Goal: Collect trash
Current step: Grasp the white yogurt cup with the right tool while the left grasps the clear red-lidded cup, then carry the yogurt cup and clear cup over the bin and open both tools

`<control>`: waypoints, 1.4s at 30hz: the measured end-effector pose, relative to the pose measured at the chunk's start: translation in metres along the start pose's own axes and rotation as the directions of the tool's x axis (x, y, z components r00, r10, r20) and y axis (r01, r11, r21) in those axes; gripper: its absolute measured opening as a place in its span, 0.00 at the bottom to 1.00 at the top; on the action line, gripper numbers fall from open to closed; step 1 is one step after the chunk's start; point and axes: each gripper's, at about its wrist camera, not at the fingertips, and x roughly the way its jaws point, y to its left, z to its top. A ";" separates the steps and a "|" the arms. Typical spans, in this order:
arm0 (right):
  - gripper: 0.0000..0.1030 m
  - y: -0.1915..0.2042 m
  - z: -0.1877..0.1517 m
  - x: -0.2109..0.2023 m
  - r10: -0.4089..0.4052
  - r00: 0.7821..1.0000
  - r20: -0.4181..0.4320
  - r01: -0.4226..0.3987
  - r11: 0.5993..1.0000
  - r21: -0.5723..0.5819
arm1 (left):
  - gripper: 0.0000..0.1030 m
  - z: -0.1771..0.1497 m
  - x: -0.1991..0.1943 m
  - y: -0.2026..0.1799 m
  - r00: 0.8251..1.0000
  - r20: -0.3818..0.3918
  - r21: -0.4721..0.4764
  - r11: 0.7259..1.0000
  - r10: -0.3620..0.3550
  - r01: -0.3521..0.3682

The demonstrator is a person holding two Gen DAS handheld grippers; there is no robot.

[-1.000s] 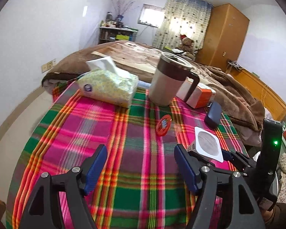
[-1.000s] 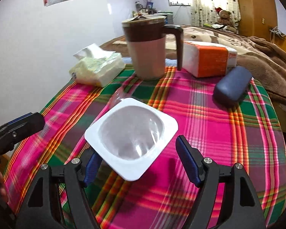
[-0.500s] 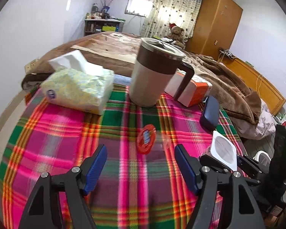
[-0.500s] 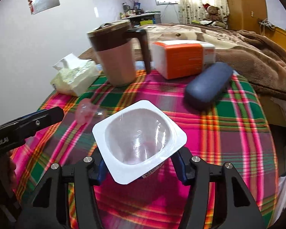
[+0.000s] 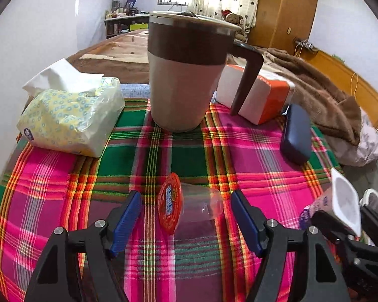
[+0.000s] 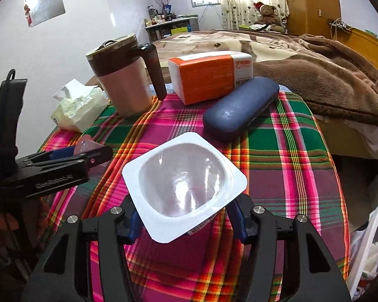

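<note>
Each hand carries a matte black plastic gripper with two triangular, cut-out arms. The left gripper (image 5: 186, 216) has blue rubber pads (image 5: 127, 220) on the inner faces of its fingers and a round silver screw head on each arm. The right gripper (image 6: 184, 222) matches it: black frame, blue pads (image 6: 239, 222), four silver screws along its arms. From the right wrist view, the left gripper's side bears small pale lettering, too blurred to read, and a black strap or cable loops behind it.
</note>
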 end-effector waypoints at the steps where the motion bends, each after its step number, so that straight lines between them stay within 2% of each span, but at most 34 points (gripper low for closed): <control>1: 0.55 0.000 0.000 0.000 0.001 1.000 0.001 -0.001 1.000 -0.001 | 0.71 0.000 0.002 -0.001 1.000 0.000 0.009 1.000 0.021 -0.021; 9: 0.55 -0.003 -0.002 -0.002 0.000 1.000 0.008 0.000 1.000 -0.004 | 0.69 0.000 0.013 -0.006 0.998 -0.013 0.010 0.999 0.054 -0.054; 14: 0.55 -0.003 -0.003 -0.002 -0.003 1.000 0.009 0.003 1.000 -0.006 | 0.49 -0.001 0.016 -0.009 0.998 -0.011 0.018 0.998 0.061 -0.061; 27: 0.55 -0.004 -0.005 -0.013 -0.006 1.000 0.030 0.006 1.000 -0.007 | 0.48 -0.011 -0.018 -0.014 0.998 0.035 0.045 0.997 0.060 -0.061; 42: 0.55 -0.027 -0.017 -0.078 -0.019 0.994 0.106 0.018 1.000 0.011 | 0.48 -0.038 -0.102 -0.054 0.991 0.131 0.075 0.997 0.021 -0.031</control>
